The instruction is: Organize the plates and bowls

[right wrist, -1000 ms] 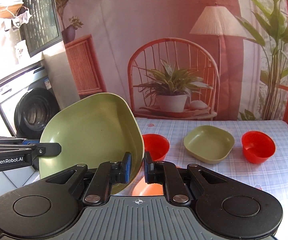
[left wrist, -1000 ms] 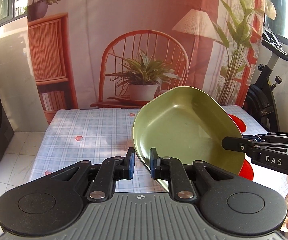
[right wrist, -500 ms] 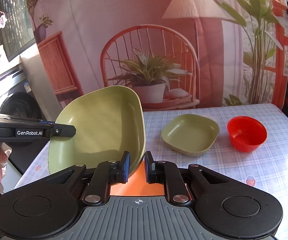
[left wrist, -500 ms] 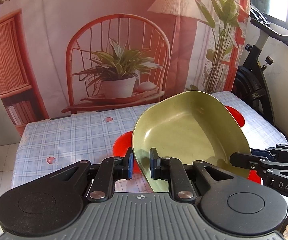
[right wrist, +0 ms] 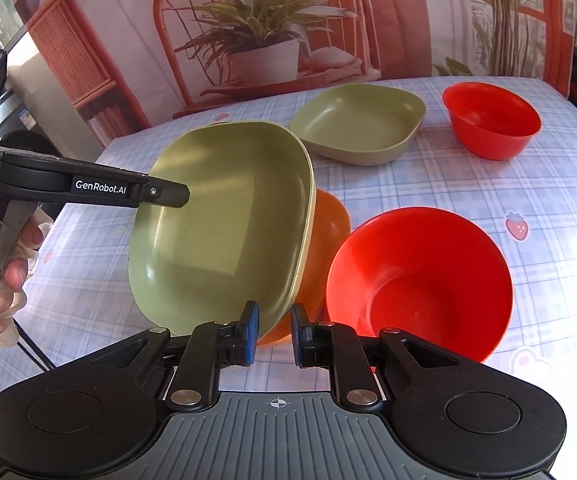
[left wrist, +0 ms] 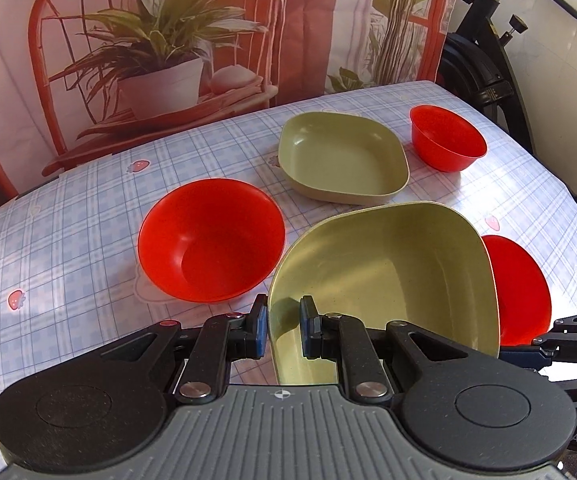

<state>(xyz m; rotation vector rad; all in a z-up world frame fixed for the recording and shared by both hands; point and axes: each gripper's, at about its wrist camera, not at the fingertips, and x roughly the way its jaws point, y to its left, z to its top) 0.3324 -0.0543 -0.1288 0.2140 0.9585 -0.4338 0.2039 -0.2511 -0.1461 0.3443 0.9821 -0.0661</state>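
A large green plate [left wrist: 388, 276] hangs tilted above the table, held by both grippers. My left gripper [left wrist: 282, 330] is shut on its near-left rim. My right gripper [right wrist: 272, 332] is shut on the opposite rim; the plate shows in its view [right wrist: 224, 220]. A smaller green plate [left wrist: 344, 158] lies flat farther back, also in the right wrist view [right wrist: 358, 122]. A big red bowl [left wrist: 210, 240] stands left of the held plate. Another red bowl [left wrist: 518, 280] sits partly hidden behind it. A small red bowl [left wrist: 446, 138] stands at the back right.
The table [left wrist: 68, 240] has a blue checked cloth with strawberry prints. A printed backdrop with a chair and plant [left wrist: 148, 48] hangs behind it. An exercise bike [left wrist: 488, 60] stands at the right. A washing machine is at the left in the right wrist view [right wrist: 28, 140].
Both grippers have lowered the large green plate toward the table and tipped forward, so the bowls and the small plate now come into the left wrist view.
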